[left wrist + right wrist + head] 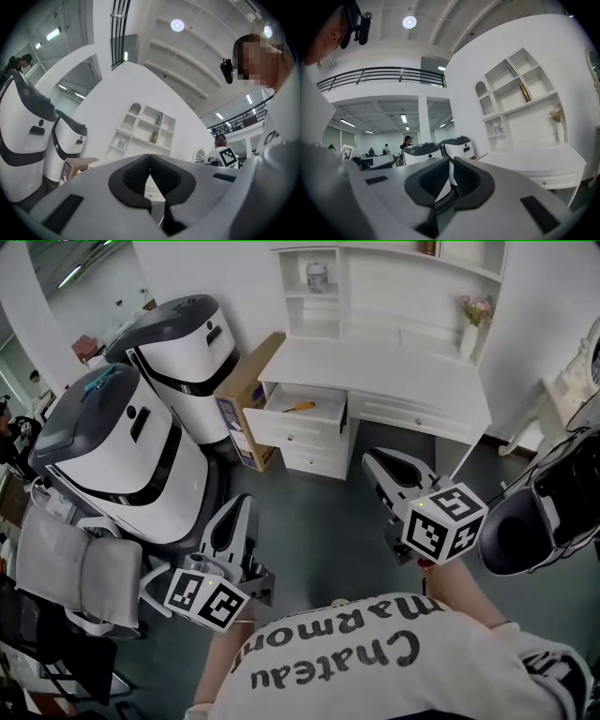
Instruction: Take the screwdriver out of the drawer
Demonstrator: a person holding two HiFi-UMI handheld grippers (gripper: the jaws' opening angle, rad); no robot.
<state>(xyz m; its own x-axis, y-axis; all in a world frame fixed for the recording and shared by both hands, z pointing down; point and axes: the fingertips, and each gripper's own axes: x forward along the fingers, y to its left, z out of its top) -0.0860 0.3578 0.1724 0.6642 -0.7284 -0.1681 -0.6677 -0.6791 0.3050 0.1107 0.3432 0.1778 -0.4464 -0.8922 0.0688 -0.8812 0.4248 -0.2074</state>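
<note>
A screwdriver [299,407] with a yellow handle lies in the open top-left drawer [281,425] of a white desk [384,367], in the head view. Both grippers are held over the grey floor, well short of the desk. My left gripper [243,506] is at the lower left and points toward the drawer; its jaws meet at the tips with nothing between them [150,156]. My right gripper [371,459] is nearer the desk, to the right of the drawer, also shut and empty [451,161]. The screwdriver shows in neither gripper view.
Two large white-and-grey machines [122,451] [183,343] stand left of the desk, with a cardboard box [246,395] leaning between them and the drawer. A grey chair [70,573] is at the lower left, and a black round object [534,521] at the right. A shelf unit [375,287] tops the desk.
</note>
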